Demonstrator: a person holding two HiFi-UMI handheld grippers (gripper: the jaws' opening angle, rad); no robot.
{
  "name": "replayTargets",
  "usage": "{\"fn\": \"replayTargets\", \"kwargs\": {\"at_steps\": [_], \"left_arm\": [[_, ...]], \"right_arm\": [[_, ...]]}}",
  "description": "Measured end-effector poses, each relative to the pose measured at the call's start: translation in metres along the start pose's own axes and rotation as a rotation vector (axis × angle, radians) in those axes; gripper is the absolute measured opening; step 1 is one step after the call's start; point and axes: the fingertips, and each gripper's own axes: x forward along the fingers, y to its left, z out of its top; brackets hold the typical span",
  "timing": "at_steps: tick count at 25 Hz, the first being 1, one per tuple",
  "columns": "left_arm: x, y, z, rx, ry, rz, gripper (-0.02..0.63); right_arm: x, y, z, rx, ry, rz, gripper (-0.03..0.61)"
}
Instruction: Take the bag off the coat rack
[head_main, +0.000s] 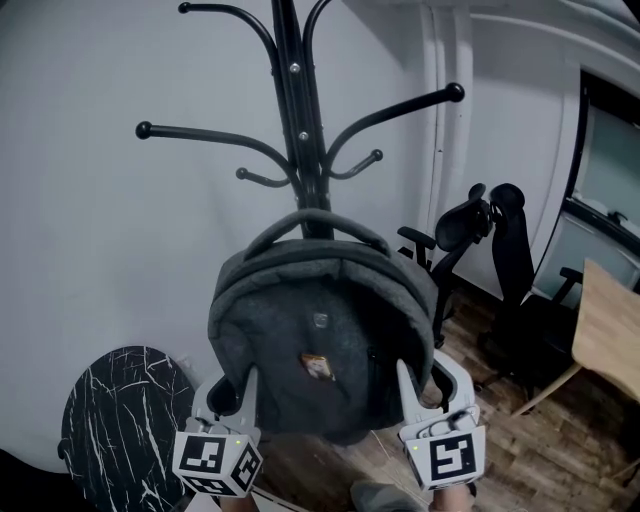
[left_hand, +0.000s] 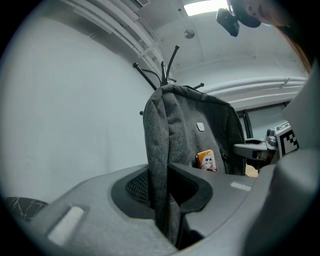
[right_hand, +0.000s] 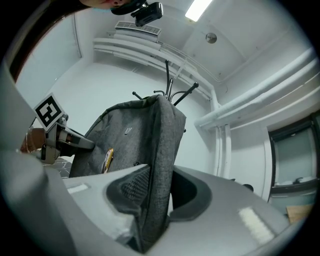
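Observation:
A grey backpack (head_main: 320, 340) with a small orange tag hangs in front of the black coat rack (head_main: 300, 130), its top handle (head_main: 315, 218) arching right in front of the pole. Whether the handle rests on a hook I cannot tell. My left gripper (head_main: 235, 385) is shut on the bag's left side edge, and my right gripper (head_main: 420, 380) is shut on its right side edge. In the left gripper view the bag's fabric (left_hand: 165, 150) is pinched between the jaws of the left gripper (left_hand: 162, 200). The right gripper view shows the bag's edge (right_hand: 160, 145) clamped in the right gripper (right_hand: 152, 200).
A round black marble-patterned table (head_main: 125, 420) stands low at the left. Black office chairs (head_main: 500, 260) and a wooden desk (head_main: 610, 330) are at the right, on a wood floor. A white wall is behind the rack. Several rack arms stick out above the bag.

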Motion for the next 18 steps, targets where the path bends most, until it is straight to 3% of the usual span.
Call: {"fn": "replayTargets", "kwargs": {"at_steps": [18], "left_arm": [[-0.054, -0.013, -0.015, -0.045, 0.019, -0.040, 0.080]], "right_arm": [[-0.055, 0.024, 0.006, -0.022, 0.054, -0.032, 0.103]]}}
